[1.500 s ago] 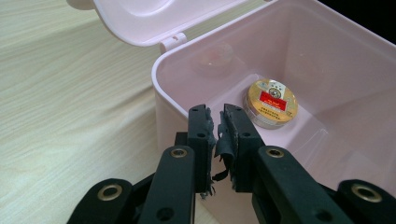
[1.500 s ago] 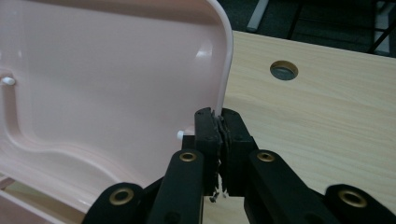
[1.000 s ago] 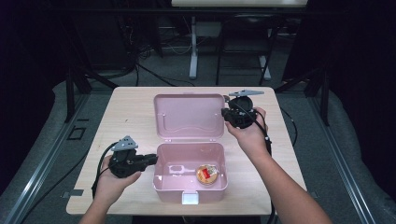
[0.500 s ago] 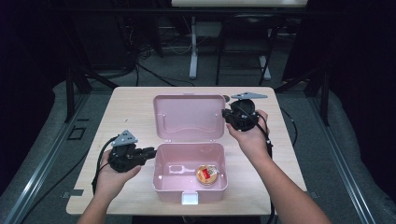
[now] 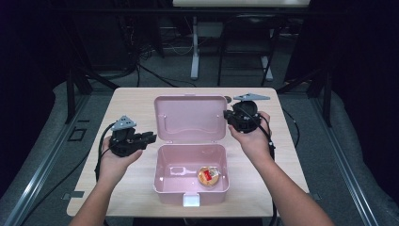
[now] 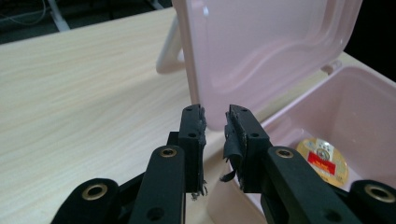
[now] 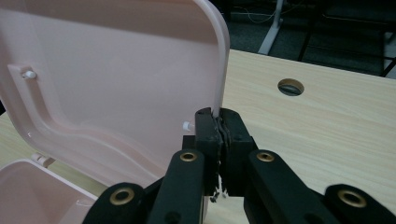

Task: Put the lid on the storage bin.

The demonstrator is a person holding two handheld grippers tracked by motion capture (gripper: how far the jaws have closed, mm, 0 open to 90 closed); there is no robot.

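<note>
**Pink box open, lid pinched at its edge**

Near the middle of the high view, our pink box [image 5: 191,174] sits on the wooden table [image 5: 141,101] with its lid [image 5: 190,117] standing up behind it. Inside the box, at the lower right, lies a small round gold thing with a red label [image 5: 208,176]. We cannot read the label.

Our right gripper [image 5: 234,117] is at the right side of the lid in the high view. In the right gripper view its jaws are pressed tight on the thin edge of the lid, holding it up [image 7: 220,122].

Our left gripper [image 5: 151,138] is at the left of the box in the high view, just beside it and not touching it. In the left gripper view its jaws stand a little way apart, with nothing between them [image 6: 215,122]. They have just been opening. Bits of black tape hang loose from the pads.

How far along are we? We think the opening part is done, because the lid is up and we can see right into the box. The round gold thing is already inside. What is left, we guess, is to take the left gripper clear and then bring the lid down to shut the box, or else to reach in for the round thing. We cannot tell which from here. The white latch [image 5: 190,200] at the front of the box is not yet fastened.
</note>
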